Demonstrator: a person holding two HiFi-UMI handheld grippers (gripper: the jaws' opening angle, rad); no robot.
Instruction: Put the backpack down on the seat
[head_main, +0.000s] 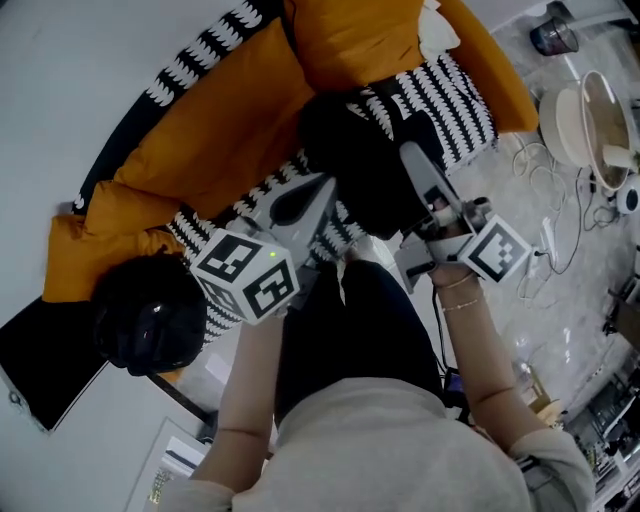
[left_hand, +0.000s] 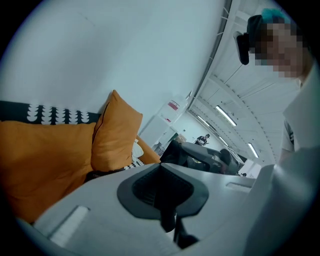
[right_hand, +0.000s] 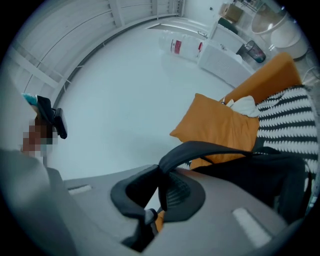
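The black backpack (head_main: 360, 170) hangs just above the sofa seat (head_main: 455, 95), which has a black-and-white patterned cover. In the head view my left gripper (head_main: 325, 190) reaches its left side and my right gripper (head_main: 408, 152) its right side. In the right gripper view the right gripper (right_hand: 162, 175) is shut on a black backpack strap (right_hand: 210, 150) that runs off to the bag (right_hand: 270, 175). In the left gripper view the left gripper (left_hand: 162, 172) looks shut with a thin dark strap (left_hand: 168, 215) pinched between its pads. The backpack (left_hand: 200, 155) shows just beyond its jaws.
Orange cushions (head_main: 220, 120) (head_main: 360, 35) lean along the sofa back against a pale wall. A rounded black object (head_main: 150, 320) lies on the seat's left end. On the floor to the right are cables (head_main: 545, 235) and a white round appliance (head_main: 585, 120).
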